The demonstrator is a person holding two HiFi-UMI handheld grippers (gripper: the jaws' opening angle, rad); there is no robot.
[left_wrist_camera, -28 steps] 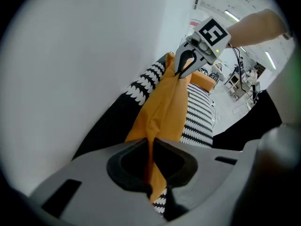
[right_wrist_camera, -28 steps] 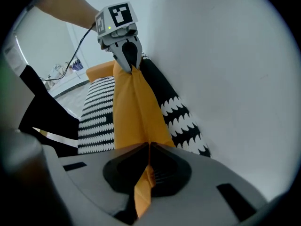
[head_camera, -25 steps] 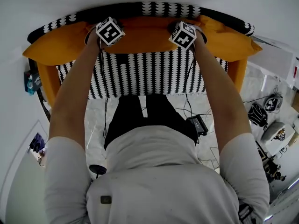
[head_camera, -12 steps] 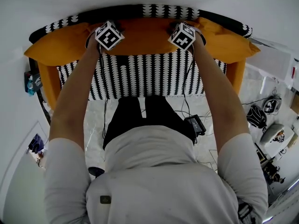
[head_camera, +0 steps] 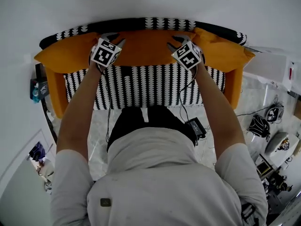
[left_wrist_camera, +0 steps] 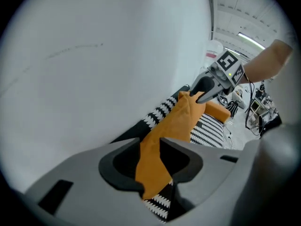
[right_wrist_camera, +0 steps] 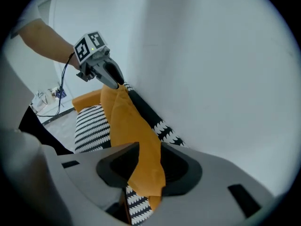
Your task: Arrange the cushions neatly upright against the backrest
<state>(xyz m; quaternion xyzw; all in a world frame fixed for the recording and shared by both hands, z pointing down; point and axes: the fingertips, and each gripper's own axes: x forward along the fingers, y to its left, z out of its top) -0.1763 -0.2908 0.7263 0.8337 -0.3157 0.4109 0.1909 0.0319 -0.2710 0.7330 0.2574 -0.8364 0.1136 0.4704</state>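
A long orange cushion (head_camera: 146,44) stands upright against the sofa's black-and-white backrest (head_camera: 160,22). Two more orange cushions flank it, one on the left (head_camera: 63,55) and one on the right (head_camera: 225,51). My left gripper (head_camera: 113,37) is at the middle cushion's top edge; its jaws stand apart with the orange fabric (left_wrist_camera: 153,159) loose between them. My right gripper (head_camera: 181,37) is at the same edge further right. Its jaws are opening, and the cushion's edge (right_wrist_camera: 143,159) hangs between them without being pinched.
The patterned seat (head_camera: 146,84) lies between orange armrests on the left (head_camera: 59,95) and right (head_camera: 233,86). A white wall rises right behind the backrest. On the floor are a black box with cables (head_camera: 196,125) and bags (head_camera: 260,126); a white cabinet (head_camera: 270,65) stands at the right.
Both grippers have drawn back a little from the cushion's top edge, and their jaws have spread. The cushion stays up against the backrest.
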